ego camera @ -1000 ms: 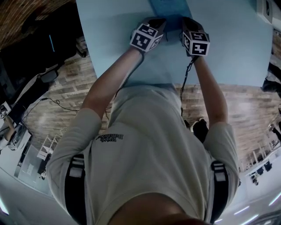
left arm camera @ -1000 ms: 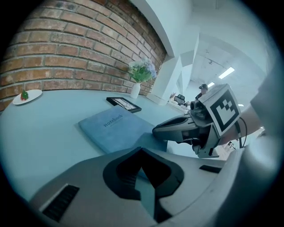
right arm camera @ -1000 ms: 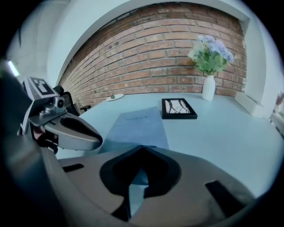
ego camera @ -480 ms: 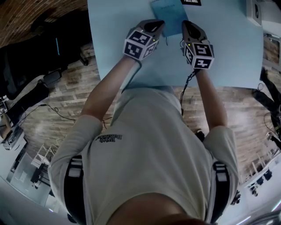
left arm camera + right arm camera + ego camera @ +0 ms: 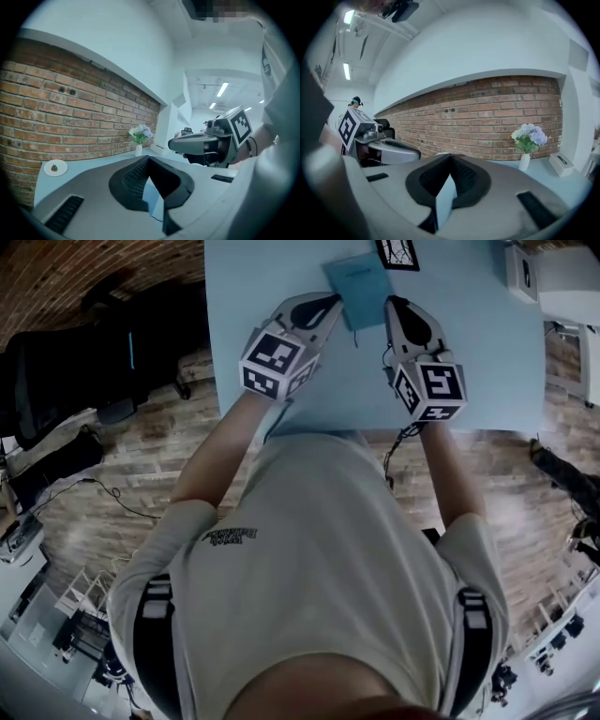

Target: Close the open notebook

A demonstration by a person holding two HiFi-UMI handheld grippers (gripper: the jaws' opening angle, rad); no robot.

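Overhead, the teal notebook (image 5: 358,287) lies shut and flat on the pale blue table (image 5: 253,277), toward its far side, just below a black-framed card (image 5: 397,251). Both grippers hang above the table's near half, one either side of the notebook's near end — left gripper (image 5: 326,306) by its left edge, right gripper (image 5: 394,306) by its right. Each pair of jaws is pressed together at the tips with nothing between them. Bare tabletop spreads left and right out to the edges; a white box (image 5: 520,268) sits at the far right corner. Ahead, a flower vase (image 5: 528,140) stands well off by the brick wall (image 5: 487,117).
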